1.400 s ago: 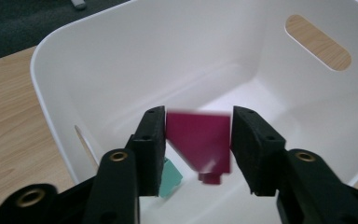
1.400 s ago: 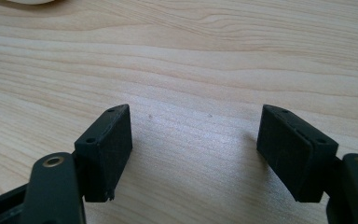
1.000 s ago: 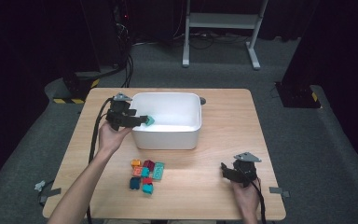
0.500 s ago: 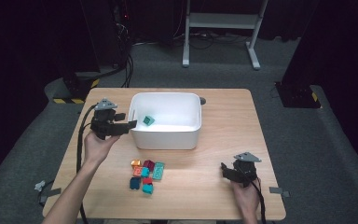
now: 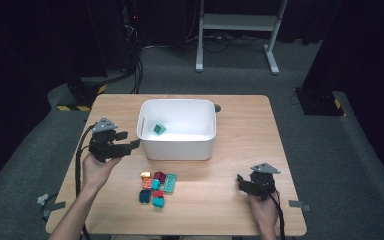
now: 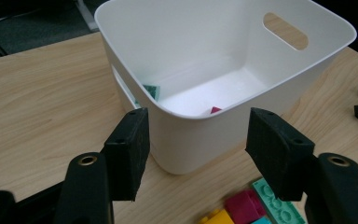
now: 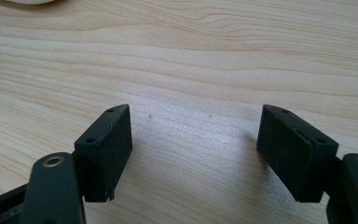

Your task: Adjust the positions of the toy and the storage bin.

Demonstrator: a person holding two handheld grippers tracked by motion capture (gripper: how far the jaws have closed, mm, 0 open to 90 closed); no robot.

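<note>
Looking down from the high view, I see a pale wooden table [image 5: 240,115] with a white plastic tub [image 5: 177,145] standing at its middle, toward the far side. The tub is rectangular with rounded corners, smooth walls and an oval handle slot in each short end. Inside it, on the white floor near the left wall, lies a teal brick [image 5: 158,129], small and square, tilted on one edge. In the left gripper view the teal brick [image 6: 152,90] peeks over the tub's near rim, and a small red corner of another piece [image 6: 215,110] shows on the tub floor beside it.

My left tool [image 5: 130,145] sits just left of the tub, near its left near corner, pointing toward it. Its jaws are released, spread wide with nothing between the pads; in the left gripper view the tub's corner [image 6: 186,140] stands beyond the gap between them.

On the table near the tub, toward me, is a small cluster of bricks [image 5: 156,187]: a yellow-orange one, a dark red one, a green studded plate, a red one, and several teal and dark blue ones, packed touching each other.

My right tool [image 5: 242,181] rests low over the table near the right near corner, well apart from the tub and the cluster. Its jaws are released too, wide apart over bare wood grain [image 7: 196,126] in the right gripper view.
</note>
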